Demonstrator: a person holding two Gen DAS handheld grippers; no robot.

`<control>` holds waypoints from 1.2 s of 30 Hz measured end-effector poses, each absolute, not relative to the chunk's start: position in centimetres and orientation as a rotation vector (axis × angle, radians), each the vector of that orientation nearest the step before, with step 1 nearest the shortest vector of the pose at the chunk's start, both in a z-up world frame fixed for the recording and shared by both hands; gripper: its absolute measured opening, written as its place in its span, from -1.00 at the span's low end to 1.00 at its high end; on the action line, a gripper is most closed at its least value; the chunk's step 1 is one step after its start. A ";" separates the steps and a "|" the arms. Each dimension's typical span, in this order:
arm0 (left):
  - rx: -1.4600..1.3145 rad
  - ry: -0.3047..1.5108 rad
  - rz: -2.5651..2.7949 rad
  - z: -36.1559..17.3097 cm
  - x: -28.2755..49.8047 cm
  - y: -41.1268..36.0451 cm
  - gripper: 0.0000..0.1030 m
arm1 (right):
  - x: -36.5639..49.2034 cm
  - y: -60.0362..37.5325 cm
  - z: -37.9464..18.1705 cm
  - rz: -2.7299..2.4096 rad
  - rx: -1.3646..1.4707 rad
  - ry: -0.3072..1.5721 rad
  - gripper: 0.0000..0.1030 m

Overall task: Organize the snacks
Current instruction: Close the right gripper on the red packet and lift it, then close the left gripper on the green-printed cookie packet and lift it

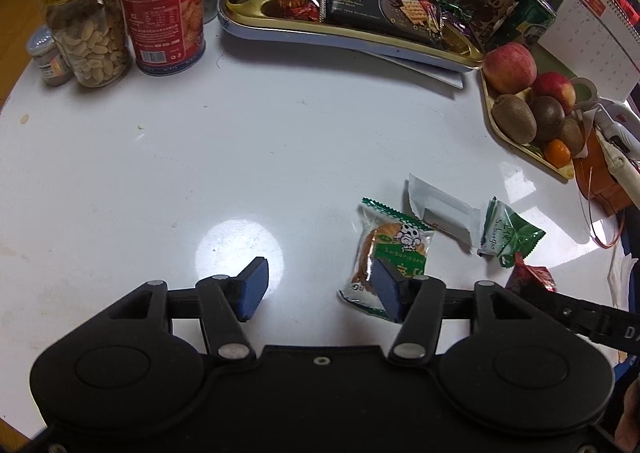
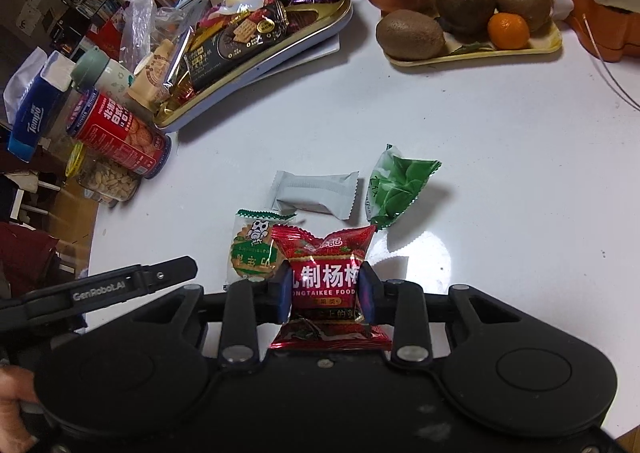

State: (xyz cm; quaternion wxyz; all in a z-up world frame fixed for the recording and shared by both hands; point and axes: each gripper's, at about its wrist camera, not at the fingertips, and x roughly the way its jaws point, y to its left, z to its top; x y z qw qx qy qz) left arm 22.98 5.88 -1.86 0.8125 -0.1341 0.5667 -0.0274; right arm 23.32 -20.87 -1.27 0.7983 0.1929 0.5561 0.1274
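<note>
My right gripper point(image 2: 325, 293) is shut on a red snack packet point(image 2: 326, 253), held just above the white table. The packet's corner also shows in the left wrist view point(image 1: 532, 277). My left gripper point(image 1: 320, 289) is open and empty; its right finger lies over a green-and-clear biscuit packet point(image 1: 394, 241), which also shows in the right wrist view point(image 2: 252, 249). A white packet point(image 2: 316, 193) and a green packet point(image 2: 394, 185) lie on the table beyond. The gold snack tray point(image 1: 256, 9) full of snacks stands at the back.
A peanut jar point(image 1: 86, 25), a red can point(image 1: 160, 1) and a small jar point(image 1: 48, 57) stand back left. A fruit tray point(image 2: 480, 49) with apples, kiwis and a mandarin sits back right. An orange box point(image 2: 600, 25) is at the right edge.
</note>
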 end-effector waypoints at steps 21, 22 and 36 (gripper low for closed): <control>-0.048 1.240 -0.208 -3.3 26.1 -1.2 0.19 | 20.0 -26.5 -1.2 0.213 0.548 1.176 -0.32; -0.039 1.241 -0.200 -3.4 26.3 -1.4 0.19 | 20.0 -26.5 -1.2 0.212 0.550 1.173 -0.32; -0.022 1.262 -0.180 -4.1 26.8 -1.8 0.19 | 20.3 -26.4 -1.3 0.217 0.535 1.171 -0.32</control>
